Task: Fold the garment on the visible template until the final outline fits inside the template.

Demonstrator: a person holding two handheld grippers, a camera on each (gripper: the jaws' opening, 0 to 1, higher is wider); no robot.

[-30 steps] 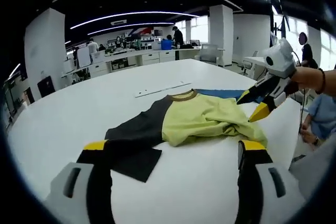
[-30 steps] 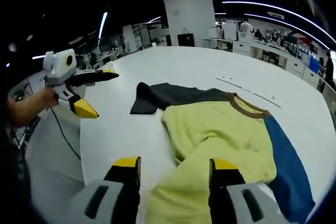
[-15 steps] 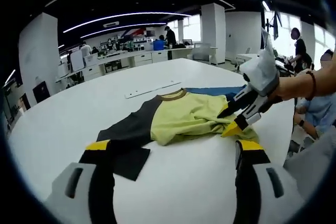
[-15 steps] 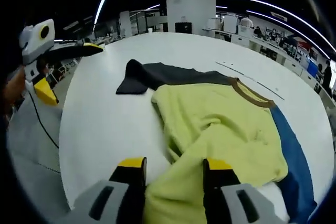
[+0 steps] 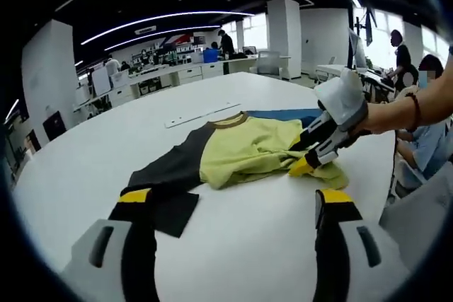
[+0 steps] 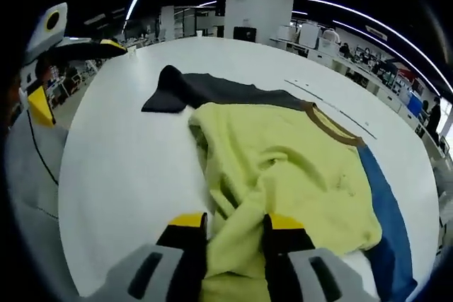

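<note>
A T-shirt lies rumpled on the white table (image 5: 78, 153): yellow-green body (image 5: 244, 150), black sleeve (image 5: 166, 175), blue sleeve (image 5: 283, 114), brown collar (image 5: 228, 120). My left gripper (image 5: 233, 199) stands open just short of the black sleeve's end, nothing between its jaws. From the right, my right gripper (image 5: 303, 157) reaches the shirt's near corner. In the right gripper view its jaws (image 6: 236, 223) are drawn in on a bunched fold of the yellow-green body (image 6: 283, 153). The left gripper (image 6: 74, 76) hangs open off the table's left edge there.
A thin white strip (image 5: 202, 113) lies on the table beyond the collar. The table's edge curves close at the right, where a seated person (image 5: 425, 153) is. Desks, people and a white pillar (image 5: 284, 30) stand far behind.
My right gripper has dropped onto the shirt's near corner and its jaws have narrowed onto the yellow-green fabric. The left gripper has stayed open near the black sleeve.
</note>
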